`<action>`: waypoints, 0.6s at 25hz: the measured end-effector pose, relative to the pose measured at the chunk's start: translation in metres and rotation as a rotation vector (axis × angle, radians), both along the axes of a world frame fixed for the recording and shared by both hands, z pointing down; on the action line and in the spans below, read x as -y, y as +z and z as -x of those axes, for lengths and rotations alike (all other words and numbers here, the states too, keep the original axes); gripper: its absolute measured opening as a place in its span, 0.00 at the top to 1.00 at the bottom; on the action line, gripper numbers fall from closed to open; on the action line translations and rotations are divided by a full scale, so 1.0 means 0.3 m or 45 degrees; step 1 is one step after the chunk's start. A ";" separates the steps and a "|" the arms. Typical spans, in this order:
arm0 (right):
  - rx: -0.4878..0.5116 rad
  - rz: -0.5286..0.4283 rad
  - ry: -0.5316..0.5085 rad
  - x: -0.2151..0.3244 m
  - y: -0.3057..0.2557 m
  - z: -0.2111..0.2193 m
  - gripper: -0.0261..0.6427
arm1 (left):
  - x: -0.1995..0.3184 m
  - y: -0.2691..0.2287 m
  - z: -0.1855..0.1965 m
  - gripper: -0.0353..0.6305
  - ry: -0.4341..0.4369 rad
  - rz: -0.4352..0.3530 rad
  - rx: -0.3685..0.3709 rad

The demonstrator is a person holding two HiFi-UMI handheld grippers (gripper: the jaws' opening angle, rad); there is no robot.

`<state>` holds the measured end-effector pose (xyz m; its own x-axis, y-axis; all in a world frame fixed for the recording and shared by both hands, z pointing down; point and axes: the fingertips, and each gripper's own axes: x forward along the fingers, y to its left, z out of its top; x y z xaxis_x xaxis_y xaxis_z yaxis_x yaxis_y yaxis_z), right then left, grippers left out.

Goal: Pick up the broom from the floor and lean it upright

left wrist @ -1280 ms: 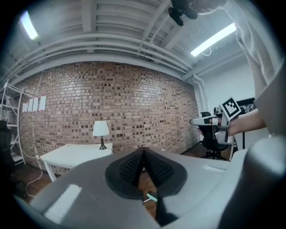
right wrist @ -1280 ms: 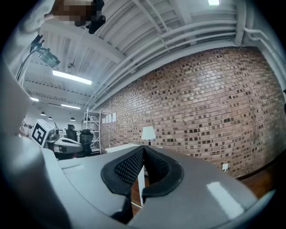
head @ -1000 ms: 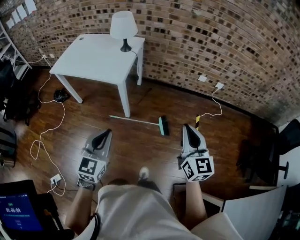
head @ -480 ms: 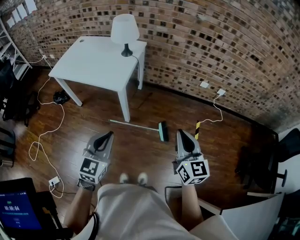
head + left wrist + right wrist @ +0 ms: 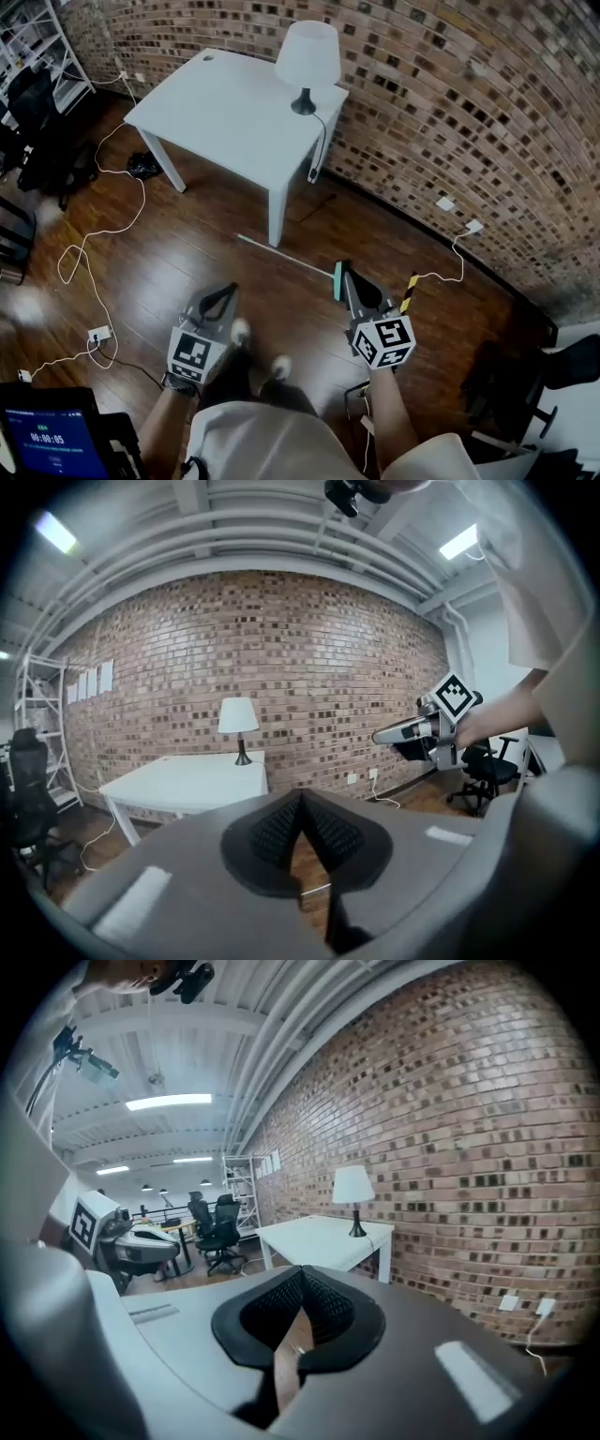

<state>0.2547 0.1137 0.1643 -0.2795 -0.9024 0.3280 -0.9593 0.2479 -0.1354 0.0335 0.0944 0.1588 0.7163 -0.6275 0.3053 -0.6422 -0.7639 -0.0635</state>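
The broom lies flat on the wooden floor in the head view, its thin pale handle [image 5: 286,255] running from the table leg toward its teal head [image 5: 337,282]. My right gripper [image 5: 343,274] is shut and empty, and its tip overlaps the broom head, hiding part of it. My left gripper [image 5: 228,291] is also shut and holds nothing, left of the handle and nearer to me. In the left gripper view the pads [image 5: 281,832] meet at the tip, and the right gripper [image 5: 403,733] shows at the right. In the right gripper view the jaws [image 5: 302,1274] are closed.
A white table [image 5: 225,103] with a white lamp [image 5: 307,56] stands against the brick wall [image 5: 487,122] beyond the broom. White cables [image 5: 103,234] trail over the floor at the left. A black-and-yellow striped piece [image 5: 410,292] lies right of the broom head. My shoes [image 5: 241,331] show between the grippers.
The person has stepped toward the broom. Both grippers have gone forward and down; the right one, earlier beside the broom head, now overlaps it. Both stay shut.
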 end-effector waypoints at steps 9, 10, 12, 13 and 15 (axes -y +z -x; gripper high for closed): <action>-0.214 0.316 -0.224 0.466 0.737 0.212 0.89 | 0.378 0.439 0.264 0.95 -0.206 0.149 0.020; -0.232 0.331 -0.247 0.523 0.815 0.234 0.89 | 0.430 0.498 0.290 0.95 -0.225 0.158 0.036; -0.281 0.365 -0.305 0.623 0.987 0.281 0.89 | 0.525 0.636 0.332 0.95 -0.251 0.181 0.062; -0.309 0.385 -0.338 0.665 1.084 0.309 0.89 | 0.565 0.719 0.351 0.95 -0.259 0.198 0.072; -0.353 0.428 -0.405 0.731 1.286 0.373 0.89 | 0.628 0.900 0.385 0.95 -0.276 0.240 0.088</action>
<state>0.1428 -0.1057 0.5501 -0.3840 -0.6198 0.6844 -0.8549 0.5186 -0.0100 -0.0818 -0.0941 0.4289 0.5455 -0.6911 0.4741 -0.7906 -0.6121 0.0173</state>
